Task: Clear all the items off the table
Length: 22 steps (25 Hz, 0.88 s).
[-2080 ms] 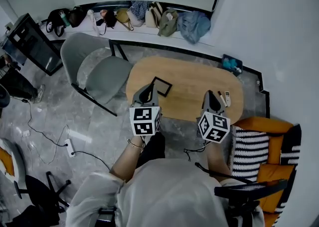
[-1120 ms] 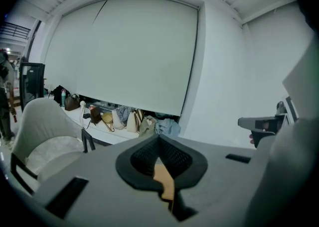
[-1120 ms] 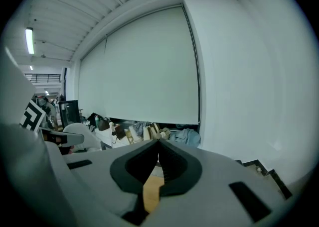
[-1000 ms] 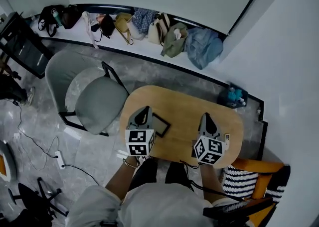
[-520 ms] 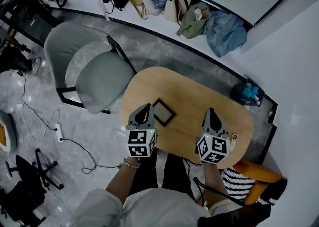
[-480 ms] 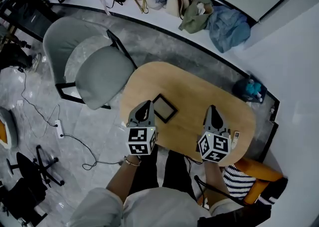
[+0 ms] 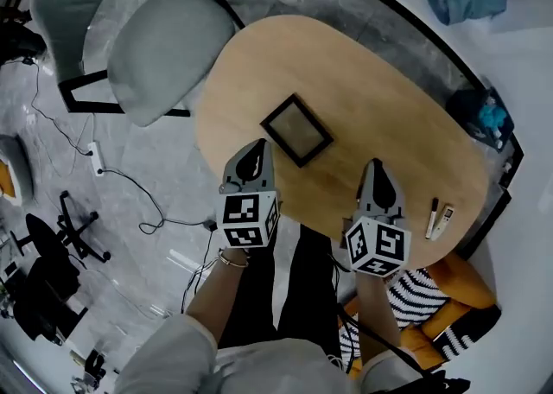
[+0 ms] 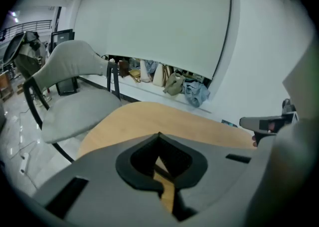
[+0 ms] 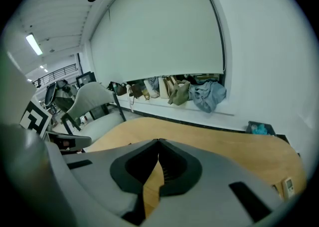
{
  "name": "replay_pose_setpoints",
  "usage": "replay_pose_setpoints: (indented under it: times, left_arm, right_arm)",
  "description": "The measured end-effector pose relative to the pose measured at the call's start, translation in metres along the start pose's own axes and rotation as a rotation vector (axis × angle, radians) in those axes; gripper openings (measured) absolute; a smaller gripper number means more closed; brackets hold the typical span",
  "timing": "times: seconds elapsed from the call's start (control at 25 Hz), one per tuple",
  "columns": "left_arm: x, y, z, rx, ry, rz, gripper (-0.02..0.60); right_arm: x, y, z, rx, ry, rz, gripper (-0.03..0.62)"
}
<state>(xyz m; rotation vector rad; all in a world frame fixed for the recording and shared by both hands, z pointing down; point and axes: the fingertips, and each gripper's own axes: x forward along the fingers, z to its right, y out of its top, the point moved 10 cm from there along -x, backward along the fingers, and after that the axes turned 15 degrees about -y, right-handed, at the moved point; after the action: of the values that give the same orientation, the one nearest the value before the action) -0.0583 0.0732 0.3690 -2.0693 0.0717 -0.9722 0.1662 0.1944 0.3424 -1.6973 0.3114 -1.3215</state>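
Since the oval wooden tabletop (image 7: 371,81) carries three items and none of them is lifted yet, the step in hand is judged to be the approach to a first grasp. The left tool (image 7: 252,152) and the right tool (image 7: 376,169) both hang over the near edge of the tabletop. Each has its jaws pressed together with nothing between them, as both gripper views confirm. Open the jaws fully before lowering either tool onto an item. The dark square frame (image 7: 296,130) lies flat near the middle of the tabletop, just ahead of the left tool and slightly to its right. A flat item offers little to a straight downward pinch, so bring the left tool in low against one side of the frame. Alternatively, draw the frame to the near edge so that one jaw can pass beneath it. The black pen (image 7: 430,218) and the small white remote-like stick (image 7: 444,222) lie side by side at the near right edge, just to the right of the right tool and well apart from the frame. Grip each across its narrow width, one at a time. They lie close together, so a careless approach is likely to knock the neighbour off the edge.
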Motion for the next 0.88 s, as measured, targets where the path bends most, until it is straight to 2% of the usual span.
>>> replay_pose_setpoints:
  times: [0.28, 0.52, 0.68, 0.72, 0.8, 0.88]
  left_arm:
    - [0.019, -0.036, -0.001, -0.043, 0.001, -0.017, 0.0]
    - [0.028, -0.042, -0.008, -0.028, -0.003, -0.02, 0.0]
    - [0.038, -0.035, -0.02, 0.013, -0.041, -0.035, 0.0]
    - [0.041, -0.033, -0.024, 0.024, -0.05, -0.04, 0.009]
    - [0.046, -0.028, -0.032, 0.042, -0.065, -0.052, 0.107]
    - [0.051, -0.025, -0.037, 0.062, -0.075, -0.064, 0.112]
  right_arm:
    - [0.024, -0.022, 0.0, -0.015, 0.024, -0.01, 0.025]
    - [0.037, -0.026, -0.004, -0.026, 0.031, -0.009, 0.025]
    - [0.043, -0.03, -0.009, -0.025, 0.033, -0.019, 0.025]
    - [0.045, -0.031, -0.011, -0.023, 0.032, -0.021, 0.025]
    - [0.046, -0.033, -0.014, -0.016, 0.028, -0.027, 0.025]
    - [0.048, -0.035, -0.014, -0.01, 0.022, -0.032, 0.025]
